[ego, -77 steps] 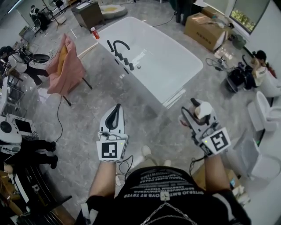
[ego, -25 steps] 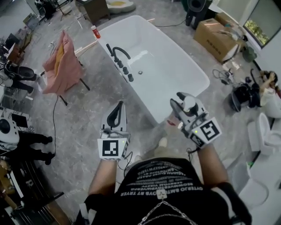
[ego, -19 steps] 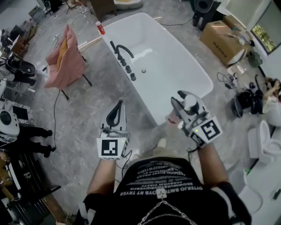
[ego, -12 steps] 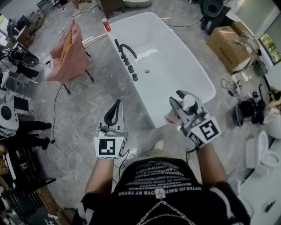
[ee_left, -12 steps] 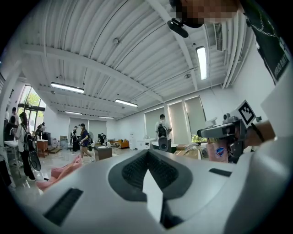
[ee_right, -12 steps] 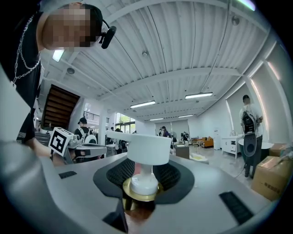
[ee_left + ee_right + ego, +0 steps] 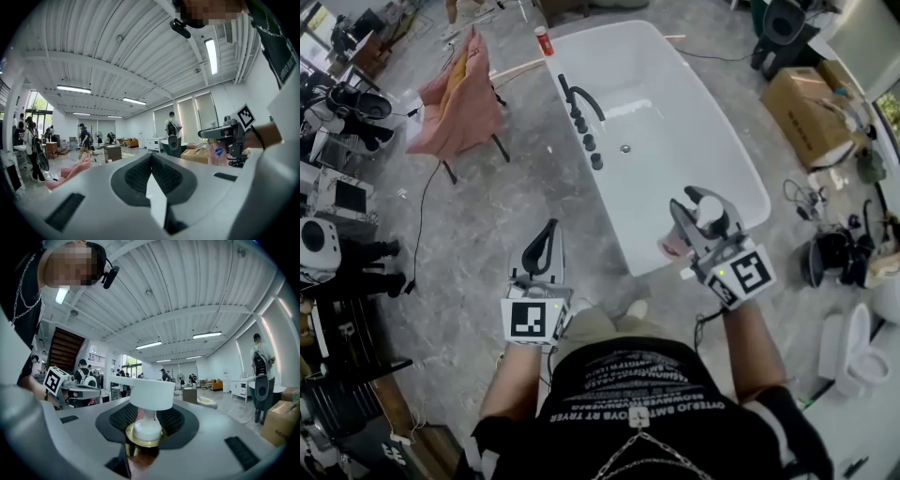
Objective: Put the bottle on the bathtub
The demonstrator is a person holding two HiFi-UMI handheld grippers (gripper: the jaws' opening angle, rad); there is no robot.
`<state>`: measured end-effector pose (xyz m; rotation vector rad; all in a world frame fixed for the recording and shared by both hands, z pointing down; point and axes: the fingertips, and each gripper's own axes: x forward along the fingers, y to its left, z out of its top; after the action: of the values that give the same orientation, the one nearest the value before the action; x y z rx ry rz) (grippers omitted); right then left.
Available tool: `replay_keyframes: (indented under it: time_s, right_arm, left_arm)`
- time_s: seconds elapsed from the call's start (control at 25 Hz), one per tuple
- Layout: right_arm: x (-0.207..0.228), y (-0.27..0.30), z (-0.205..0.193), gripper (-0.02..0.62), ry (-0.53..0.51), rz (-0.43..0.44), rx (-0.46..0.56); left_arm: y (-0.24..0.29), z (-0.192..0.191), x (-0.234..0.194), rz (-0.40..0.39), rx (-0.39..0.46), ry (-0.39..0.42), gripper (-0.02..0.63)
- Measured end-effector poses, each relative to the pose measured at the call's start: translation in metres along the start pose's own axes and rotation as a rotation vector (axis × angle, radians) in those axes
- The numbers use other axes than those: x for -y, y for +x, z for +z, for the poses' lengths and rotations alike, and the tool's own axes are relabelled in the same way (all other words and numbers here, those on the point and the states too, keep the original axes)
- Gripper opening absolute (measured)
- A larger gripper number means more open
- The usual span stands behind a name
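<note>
- Your right gripper [image 7: 698,214] is clamped on the pump bottle [image 7: 148,426]. Its jaws grip the body just below the gold collar, and the white pump head stands up between them.
- The bottle is upright and held in the air, resting on nothing. In the head view it shows against the near end of the bathtub [image 7: 748,159], close to the near right corner of the rim.
- Your left gripper [image 7: 545,242] has its jaws together with nothing between them. It hangs over the floor, to the left of the tub's near end.
- By my reading, you are in the carry: the bottle is gripped and brought up to the tub, and the set-down is not yet done.
- The next move calls for lowering the bottle onto a flat stretch of rim. Keep it upright and seat the base fully before you let the jaws part.
- The near-end rim looks the handiest spot. The black faucet [image 7: 581,94] on the left rim and the small red-and-white bottle [image 7: 543,40] at the far corner are well apart from it.
- The rim looks glossy and rounded, so a base set too near the inner edge may slide into the basin.
</note>
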<state>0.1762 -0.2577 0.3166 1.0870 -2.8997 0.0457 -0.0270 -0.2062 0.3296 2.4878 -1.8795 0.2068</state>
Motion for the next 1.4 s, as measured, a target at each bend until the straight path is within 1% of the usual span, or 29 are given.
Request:
replay_keyframes:
  time_s: [0.16,0.24,0.48,0.68,0.8,0.92,1.08,1.16,1.28,1.4]
  right_arm:
    - [0.006,0.018,-0.008,0.121,0.016,-0.006,-0.007]
    - [0.004,0.030,-0.012,0.121,0.021,-0.007,-0.016]
    - [0.001,0.058,-0.016,0.120,0.011,-0.016,-0.022]
    - [0.006,0.080,-0.016,0.118,-0.006,-0.037,-0.035]
    - [0.008,0.094,-0.019,0.118,0.002,-0.048,-0.030]
    - [0.013,0.105,-0.025,0.118,0.025,-0.055,-0.030]
    - [0.017,0.124,-0.025,0.118,0.003,-0.058,-0.001]
    - [0.019,0.132,-0.030,0.118,0.007,-0.065,-0.005]
    - [0.021,0.143,-0.038,0.118,0.042,-0.061,-0.024]
    - [0.022,0.150,-0.041,0.118,0.037,-0.045,-0.003]
  left_arm:
    - [0.006,-0.009,-0.018,0.013,-0.014,-0.009,0.002]
    - [0.011,-0.012,-0.028,0.007,-0.017,-0.015,0.002]
    - [0.042,-0.007,-0.043,-0.044,0.000,-0.019,0.002]
    - [0.068,0.001,-0.052,-0.096,0.019,0.004,0.002]
    - [0.081,-0.005,-0.061,-0.113,0.020,-0.004,0.002]
    - [0.095,-0.015,-0.066,-0.135,0.003,0.002,0.002]
    - [0.116,-0.026,-0.068,-0.170,-0.012,0.008,0.002]
    - [0.125,-0.025,-0.070,-0.185,-0.017,0.009,0.002]
    - [0.142,-0.022,-0.078,-0.179,-0.014,-0.009,0.002]
    - [0.162,-0.013,-0.087,-0.144,0.036,-0.008,0.002]
